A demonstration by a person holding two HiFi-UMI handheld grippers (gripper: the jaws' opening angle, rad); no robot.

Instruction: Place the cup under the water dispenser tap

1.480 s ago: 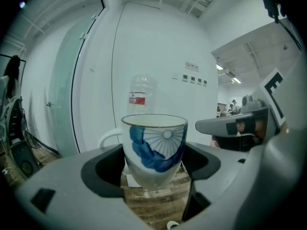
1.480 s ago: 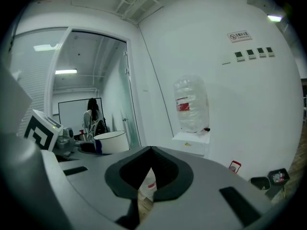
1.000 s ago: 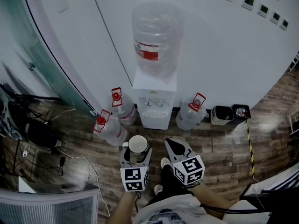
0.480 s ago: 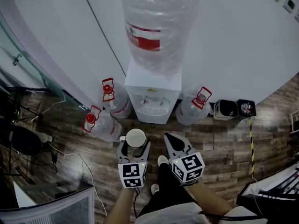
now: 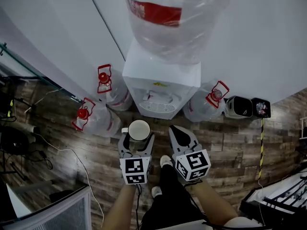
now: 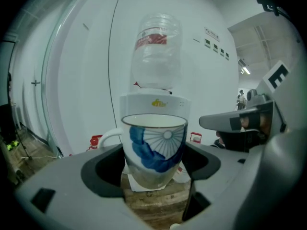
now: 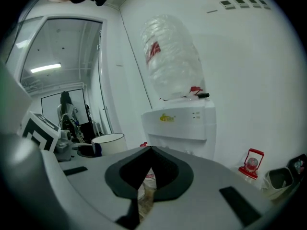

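A white cup (image 5: 139, 130) with a blue pattern (image 6: 154, 147) stands upright between the jaws of my left gripper (image 5: 136, 143), which is shut on it, handle to the left. The white water dispenser (image 5: 161, 85) stands against the wall just ahead, a big clear bottle (image 5: 175, 13) on top; its tap recess (image 5: 157, 99) faces me. In the left gripper view the dispenser (image 6: 154, 104) rises right behind the cup. My right gripper (image 5: 181, 137) hangs beside the left one, shut and empty; its own view shows the cup (image 7: 108, 143) at left and the dispenser (image 7: 180, 126) ahead.
Spare water bottles with red caps lie on the wooden floor left (image 5: 93, 119) and right (image 5: 206, 104) of the dispenser. Two small bins (image 5: 239, 107) stand at the right by the wall. Cables trail at the left (image 5: 53, 145). The person's feet (image 5: 165, 163) are below.
I have moved closer to the dispenser: it and its bottle now look larger and nearer. The cup stays gripped in the left gripper; both grippers hold their relative positions.
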